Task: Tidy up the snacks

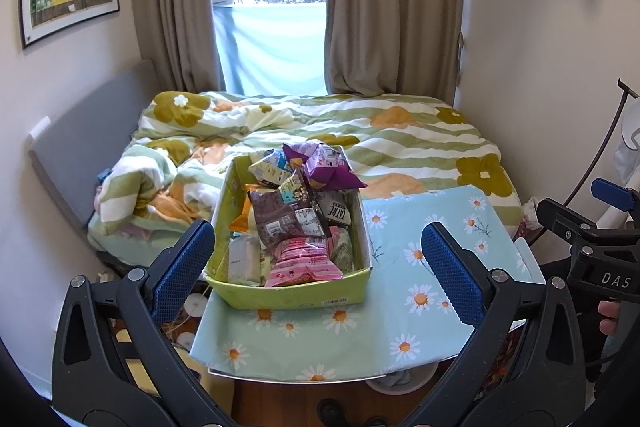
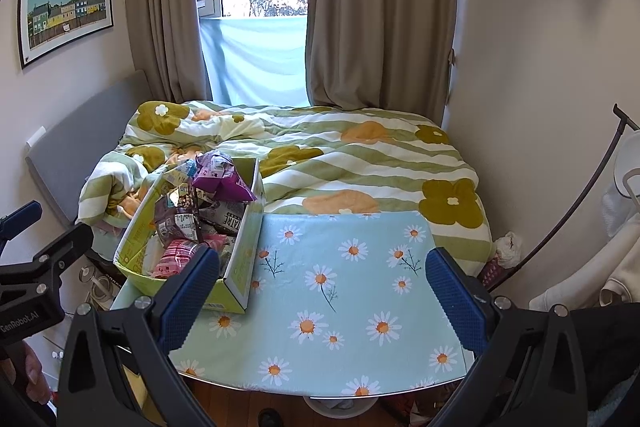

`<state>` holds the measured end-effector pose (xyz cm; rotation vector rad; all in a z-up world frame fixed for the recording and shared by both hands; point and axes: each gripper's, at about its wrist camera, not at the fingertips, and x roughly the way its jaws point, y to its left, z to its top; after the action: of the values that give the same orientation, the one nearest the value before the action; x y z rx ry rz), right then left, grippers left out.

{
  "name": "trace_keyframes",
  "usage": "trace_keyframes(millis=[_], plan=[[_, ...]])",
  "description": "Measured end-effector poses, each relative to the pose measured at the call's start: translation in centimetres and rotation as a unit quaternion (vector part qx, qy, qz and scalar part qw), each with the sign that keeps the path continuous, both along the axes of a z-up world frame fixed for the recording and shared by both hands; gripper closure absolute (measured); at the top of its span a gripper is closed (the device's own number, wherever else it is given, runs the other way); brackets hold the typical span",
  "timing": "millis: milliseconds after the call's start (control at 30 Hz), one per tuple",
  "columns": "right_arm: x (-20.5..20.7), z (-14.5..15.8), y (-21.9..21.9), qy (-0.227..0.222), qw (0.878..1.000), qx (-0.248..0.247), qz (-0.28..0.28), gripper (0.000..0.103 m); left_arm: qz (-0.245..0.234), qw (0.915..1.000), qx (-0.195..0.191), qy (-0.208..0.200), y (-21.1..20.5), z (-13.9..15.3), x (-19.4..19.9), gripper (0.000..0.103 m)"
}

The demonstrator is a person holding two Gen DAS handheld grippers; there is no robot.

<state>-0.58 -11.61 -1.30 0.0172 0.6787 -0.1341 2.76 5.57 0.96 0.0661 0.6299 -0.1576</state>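
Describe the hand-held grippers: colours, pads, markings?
Both match: black angular plastic frames with silver pivot bolts and blue textured pads on the fingers. The left hand-held gripper reads "GenRobot.AI" on its body in the right view; the right hand-held gripper reads "DAS" in the left view. No sleeves or cables visible.

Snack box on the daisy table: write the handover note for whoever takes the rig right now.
Left tongs: open, empty, hovering in front of the green snack box.
Right tongs: open, empty, over the bare daisy tablecloth to the box's right.
Things: all visible snack packets, including the purple bag and pink packet, lie jumbled in the box, which sits on the table's left part.
Done: nothing visibly sorted.
Left: take packets out and arrange them.
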Motion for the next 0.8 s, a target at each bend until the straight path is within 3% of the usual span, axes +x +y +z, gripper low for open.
trace_keyframes(millis=[800], plan=[[-0.1,0.1,0.0,-0.003,1.0,0.004,-0.004,0.0,0.012,0.9997,-0.021,-0.006,1.3,0.4,-0.4,0.0]])
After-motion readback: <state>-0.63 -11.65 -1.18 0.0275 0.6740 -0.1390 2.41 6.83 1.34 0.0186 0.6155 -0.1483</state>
